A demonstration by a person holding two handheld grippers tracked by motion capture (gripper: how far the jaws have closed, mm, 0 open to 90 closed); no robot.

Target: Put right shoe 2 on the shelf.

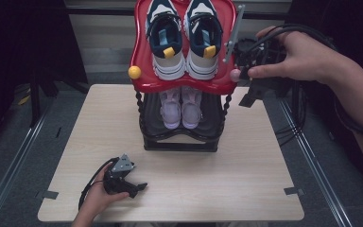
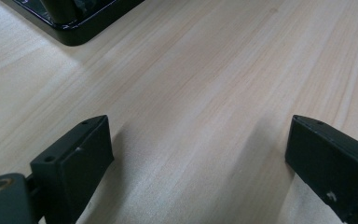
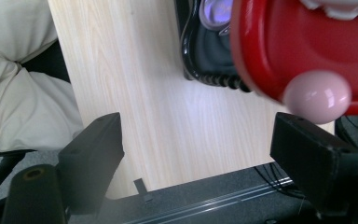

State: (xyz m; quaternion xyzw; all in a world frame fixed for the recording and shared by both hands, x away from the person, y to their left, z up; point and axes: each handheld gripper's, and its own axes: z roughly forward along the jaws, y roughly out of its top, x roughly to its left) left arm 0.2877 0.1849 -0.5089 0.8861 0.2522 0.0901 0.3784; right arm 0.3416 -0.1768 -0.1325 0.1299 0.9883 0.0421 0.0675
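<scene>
A two-tier shoe rack stands at the back middle of the table. Its red top shelf [image 1: 142, 66] carries a pair of navy and white sneakers [image 1: 165, 40]. The black lower shelf [image 1: 212, 116] holds a pair of small lilac shoes [image 1: 182, 106]. My left gripper [image 1: 134, 188] rests open on the wood near the front left, nothing between its jaws [image 2: 196, 158]. My right gripper [image 1: 243, 71] is held in the air at the red shelf's right corner, open, beside the pink knob [image 1: 235, 74]. The pink knob [image 3: 317, 95] sits just above my right gripper's [image 3: 196, 154] far jaw.
A yellow knob [image 1: 134, 72] marks the red shelf's left corner. The rack's black base [image 2: 70, 23] lies ahead of the left gripper. Light wooden table [image 1: 246, 175] with tape tabs at its front corners. Metal rails run along both sides of the table.
</scene>
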